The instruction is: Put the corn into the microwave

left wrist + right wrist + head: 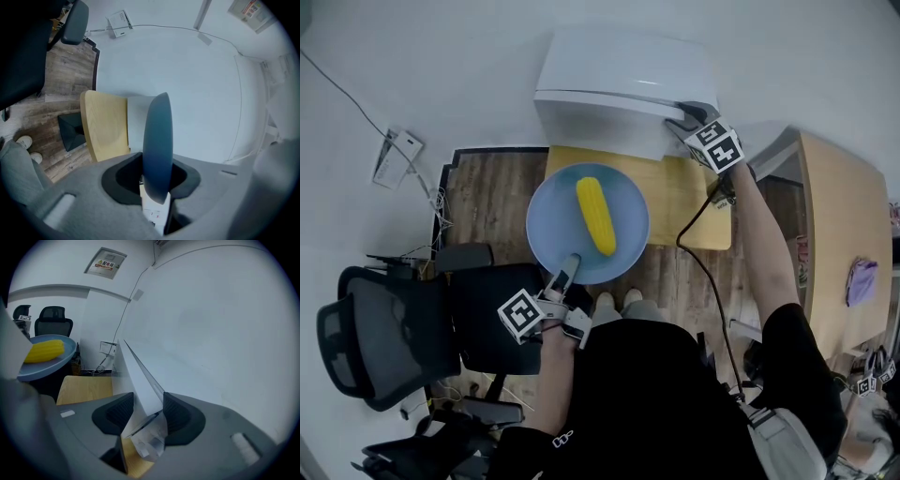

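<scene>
You are facing the boxy white microwave (619,80), and your right gripper (689,124) is pinching the free edge of its flat white door (140,380), pads on both faces. Your left gripper (569,269) is clamping the rim of the round blue plate (546,202), which is carrying the yellow corn cob (596,216). Be swinging the door fully wide and keeping the plate level, so the cob is not rolling.
</scene>
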The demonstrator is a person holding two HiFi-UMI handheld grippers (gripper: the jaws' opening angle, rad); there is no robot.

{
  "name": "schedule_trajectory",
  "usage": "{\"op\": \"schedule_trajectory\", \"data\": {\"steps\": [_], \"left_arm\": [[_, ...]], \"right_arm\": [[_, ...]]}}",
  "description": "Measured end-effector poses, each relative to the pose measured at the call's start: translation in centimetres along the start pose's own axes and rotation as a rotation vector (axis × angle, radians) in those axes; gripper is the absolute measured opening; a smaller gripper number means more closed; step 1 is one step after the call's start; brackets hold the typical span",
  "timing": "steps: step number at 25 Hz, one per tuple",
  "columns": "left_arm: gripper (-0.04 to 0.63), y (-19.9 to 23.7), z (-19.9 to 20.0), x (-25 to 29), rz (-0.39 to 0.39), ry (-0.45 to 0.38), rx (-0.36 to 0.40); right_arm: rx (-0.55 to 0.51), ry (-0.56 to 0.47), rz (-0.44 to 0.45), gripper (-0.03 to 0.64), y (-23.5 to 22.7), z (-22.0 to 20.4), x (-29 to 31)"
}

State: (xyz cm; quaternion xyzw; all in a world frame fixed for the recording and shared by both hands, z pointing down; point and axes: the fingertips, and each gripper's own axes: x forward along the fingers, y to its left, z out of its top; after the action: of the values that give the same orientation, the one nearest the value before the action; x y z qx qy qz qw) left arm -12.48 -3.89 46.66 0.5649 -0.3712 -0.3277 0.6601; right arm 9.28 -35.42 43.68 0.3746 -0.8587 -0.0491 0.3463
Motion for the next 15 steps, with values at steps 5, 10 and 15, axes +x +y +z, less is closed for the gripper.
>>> {"op": "schedule_trajectory", "data": {"steps": [5, 10, 15], "left_arm": [[0.098, 0.1, 0.0, -0.3, 0.008, 0.008, 0.003], [0.098, 0.3, -0.1, -0.6, 0.017, 0.025, 0.000], [0.098, 0.8, -0.6, -1.4, 0.030, 0.032, -0.002]], "right_arm": [[0.007, -0.044, 0.023, 0.198, 1.9, 0.0, -1.6], [0.070, -0.131, 0.038, 0.187, 4.8, 0.2, -3.2], [0.123, -0.197, 0.042, 0.179, 7.6, 0.4, -4.5]]}}
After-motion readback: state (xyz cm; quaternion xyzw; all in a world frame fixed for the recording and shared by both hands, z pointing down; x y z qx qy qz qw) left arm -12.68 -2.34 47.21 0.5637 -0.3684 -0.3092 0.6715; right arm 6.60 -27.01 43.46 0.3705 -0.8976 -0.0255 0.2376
